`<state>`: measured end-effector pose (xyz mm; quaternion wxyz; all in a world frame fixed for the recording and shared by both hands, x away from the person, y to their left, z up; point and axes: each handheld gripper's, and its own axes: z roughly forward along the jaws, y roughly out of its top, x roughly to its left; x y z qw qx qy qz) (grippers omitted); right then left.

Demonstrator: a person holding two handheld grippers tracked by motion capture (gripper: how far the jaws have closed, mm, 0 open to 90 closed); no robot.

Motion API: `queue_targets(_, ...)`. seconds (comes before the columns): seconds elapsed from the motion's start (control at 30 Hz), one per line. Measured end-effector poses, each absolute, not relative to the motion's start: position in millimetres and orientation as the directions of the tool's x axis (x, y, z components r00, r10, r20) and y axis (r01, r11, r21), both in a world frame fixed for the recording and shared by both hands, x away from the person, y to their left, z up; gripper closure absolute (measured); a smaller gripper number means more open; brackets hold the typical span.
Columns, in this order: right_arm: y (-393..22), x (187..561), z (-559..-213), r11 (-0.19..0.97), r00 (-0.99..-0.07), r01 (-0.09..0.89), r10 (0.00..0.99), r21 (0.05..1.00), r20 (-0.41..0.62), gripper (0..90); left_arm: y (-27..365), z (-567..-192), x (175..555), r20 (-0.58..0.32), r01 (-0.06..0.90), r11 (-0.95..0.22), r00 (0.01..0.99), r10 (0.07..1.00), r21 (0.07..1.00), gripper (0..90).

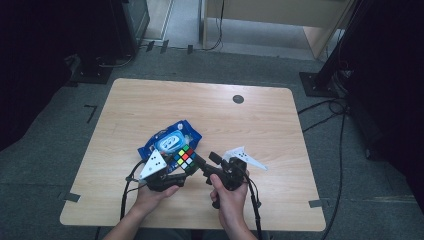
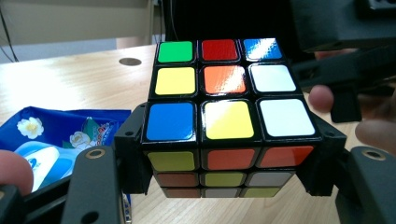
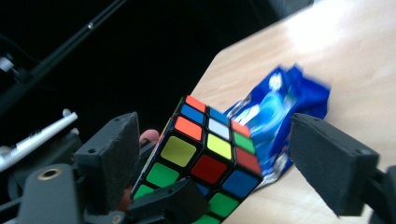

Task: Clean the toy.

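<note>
Closest to me, the person's two hands come up over the near edge of the table (image 1: pixel 280 150), each holding a gripper. The left gripper (image 2: pixel 229 163) has its two black jaws clamped on a scrambled puzzle cube (image 2: pixel 224 116), one pad on each side of the cube's lowest layer, and the cube is held up off the wood. Its top face shows green, red and blue along the far row, yellow, orange and white in the middle, and blue, yellow and white nearest the camera.

The right gripper (image 3: pixel 219 163) sits just beside it, facing the cube from the other side. Its jaws stand apart, one on each side of the cube, and neither pad presses on it; there is a clear gap between the right-hand pad and the cube's corner. In the high view the cube (image 1: pixel 185 157) sits between the two grippers, near the middle of the table's front half.

Just behind the cube lies a blue pack of wet wipes (image 1: pixel 170 140), flat on the wood, with a pale oval flap on top. The flap looks closed, so I can't tell what is inside.

Farther back the light wooden tabletop has a small dark round cap (image 1: pixel 238 99) set in it near the far edge. Around the table is grey carpet, with black cables (image 1: pixel 325 112) trailing across it on the right and dark stands at both sides. Beyond that stands pale wooden furniture.
</note>
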<state>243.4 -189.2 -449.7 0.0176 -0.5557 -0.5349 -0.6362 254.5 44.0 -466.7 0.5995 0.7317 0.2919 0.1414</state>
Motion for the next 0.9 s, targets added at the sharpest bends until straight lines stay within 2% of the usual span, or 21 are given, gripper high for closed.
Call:
queue_targets(0.17,-190,248,-461,-0.473,-0.306,0.714,0.453,0.517,0.837,21.0,41,-466,249,-0.086,0.203,-0.129,0.795,0.601,0.971,33.9)
queue_targets(0.23,-190,251,-467,-0.471,-0.293,0.755,0.38,0.456,0.878,30.2,39,-467,248,-0.06,0.189,-0.151,0.793,0.606,0.97,33.8)
queue_targets(0.33,-190,251,-468,-0.47,-0.277,0.763,0.383,0.444,0.881,31.4,37,-469,249,-0.053,0.194,-0.173,0.8,0.598,0.966,33.8)
queue_targets(0.43,-191,247,-463,-0.463,-0.309,0.718,0.457,0.52,0.834,34.1,31,-471,248,-0.04,0.21,-0.215,0.799,0.599,0.954,33.7)
queue_targets(0.5,-184,239,-451,-0.359,-0.403,0.609,0.628,0.707,0.666,34.2,28,-472,250,-0.07,0.246,-0.219,0.8,0.596,0.944,33.5)
queue_targets(0.6,-174,231,-441,-0.225,-0.471,0.499,0.74,0.837,0.48,34.3,27,-470,250,-0.072,0.251,-0.221,0.797,0.599,0.942,32.9)
queue_targets(0.77,-161,224,-437,-0.071,-0.542,0.402,0.785,0.913,0.3,34.1,30,-469,250,-0.063,0.247,-0.229,0.798,0.6,0.942,33.4)
queue_targets(0.9,-164,226,-435,-0.064,-0.572,0.393,0.764,0.917,0.298,31.4,34,-468,252,-0.075,0.257,-0.22,0.793,0.605,0.941,33.7)
